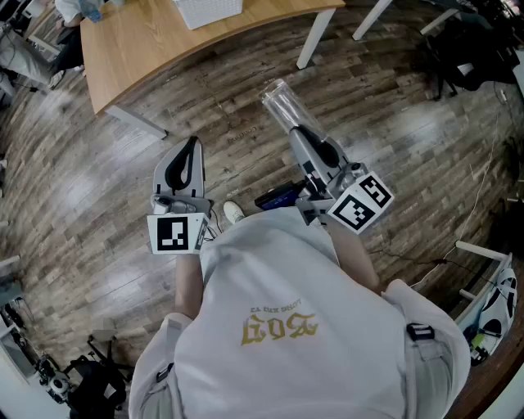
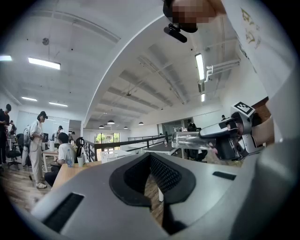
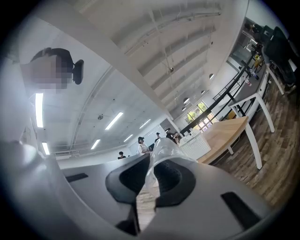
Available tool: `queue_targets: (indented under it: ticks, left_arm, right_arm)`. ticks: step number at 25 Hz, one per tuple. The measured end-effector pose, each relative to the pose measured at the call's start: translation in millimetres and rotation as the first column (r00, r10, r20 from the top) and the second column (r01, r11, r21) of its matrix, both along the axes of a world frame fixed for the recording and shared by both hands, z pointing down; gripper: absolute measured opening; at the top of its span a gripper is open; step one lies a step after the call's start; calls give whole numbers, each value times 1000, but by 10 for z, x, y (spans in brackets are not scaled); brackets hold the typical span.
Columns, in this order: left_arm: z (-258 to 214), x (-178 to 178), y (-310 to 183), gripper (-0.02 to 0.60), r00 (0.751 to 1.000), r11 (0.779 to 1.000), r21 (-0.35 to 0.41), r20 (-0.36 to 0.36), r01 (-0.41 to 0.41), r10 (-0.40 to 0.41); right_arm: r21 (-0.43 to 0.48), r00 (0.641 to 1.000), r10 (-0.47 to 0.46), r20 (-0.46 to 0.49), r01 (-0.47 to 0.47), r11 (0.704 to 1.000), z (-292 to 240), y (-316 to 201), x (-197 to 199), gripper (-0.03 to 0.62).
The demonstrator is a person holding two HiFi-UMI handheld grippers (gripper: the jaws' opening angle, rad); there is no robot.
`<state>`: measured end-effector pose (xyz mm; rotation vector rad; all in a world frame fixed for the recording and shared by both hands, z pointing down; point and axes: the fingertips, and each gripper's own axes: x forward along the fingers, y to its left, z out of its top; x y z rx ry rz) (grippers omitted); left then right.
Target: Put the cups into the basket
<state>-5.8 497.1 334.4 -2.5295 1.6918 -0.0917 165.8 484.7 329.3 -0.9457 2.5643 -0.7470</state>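
Since the right tool [image 1: 301, 135] is clamped on a clear cup [image 1: 281, 102] and the left tool [image 1: 193, 144] sits closed and empty, keep that grip firm and carry the cup to the basket [image 1: 210, 11] on the table [image 1: 131, 49] well ahead

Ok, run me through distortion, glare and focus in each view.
Head view: evenly lit, fisheye bends the floor planks, sharp. Left gripper view: dark round vignette, ceiling lights blown out, near jaws soft. Right gripper view: same vignette and glare; the clear cup held in the jaws looks smeared.
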Motion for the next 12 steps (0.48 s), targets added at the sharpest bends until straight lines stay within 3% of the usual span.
queue_targets:
  ticks: [12]
  left_arm:
    - [14,184,44,5,1000,1000,-10,16,22,-21]
  right_arm:
    - [-9,1000,-14,23,14,1000,22,16,200,35]
